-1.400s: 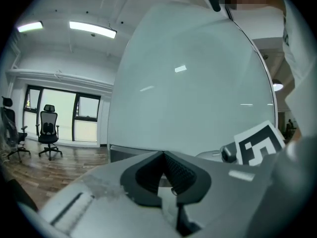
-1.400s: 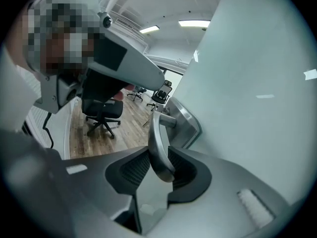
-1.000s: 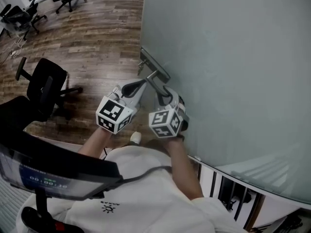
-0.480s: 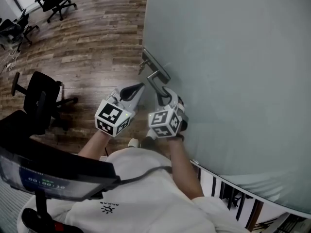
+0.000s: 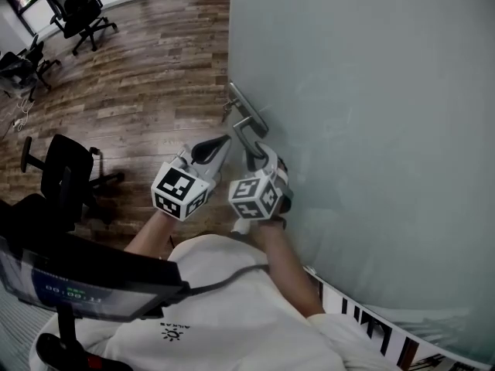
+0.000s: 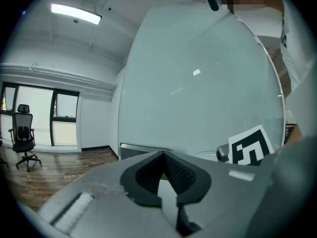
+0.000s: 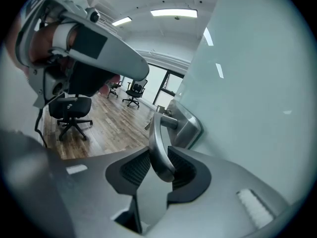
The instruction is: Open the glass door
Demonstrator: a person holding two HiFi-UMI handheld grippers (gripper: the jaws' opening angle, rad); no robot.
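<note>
The frosted glass door fills the right of the head view, and its edge runs down the middle. A metal lever handle juts from a lock plate near that edge. My right gripper is shut on the handle. In the right gripper view the handle passes between the ribbed pads, gripped by my right gripper. My left gripper hovers just left of the handle, shut and holding nothing. In the left gripper view my left gripper shows its pads meeting, with the glass door ahead.
Wooden floor spreads to the left of the door. A black office chair stands close on the left, and more chairs sit far back. A dark screen on a stand is at the lower left, beside the person's body.
The door has swung across the floor with my right gripper still clamped on the handle. My left gripper travelled alongside. The near black chair has drifted leftward in the head view.
</note>
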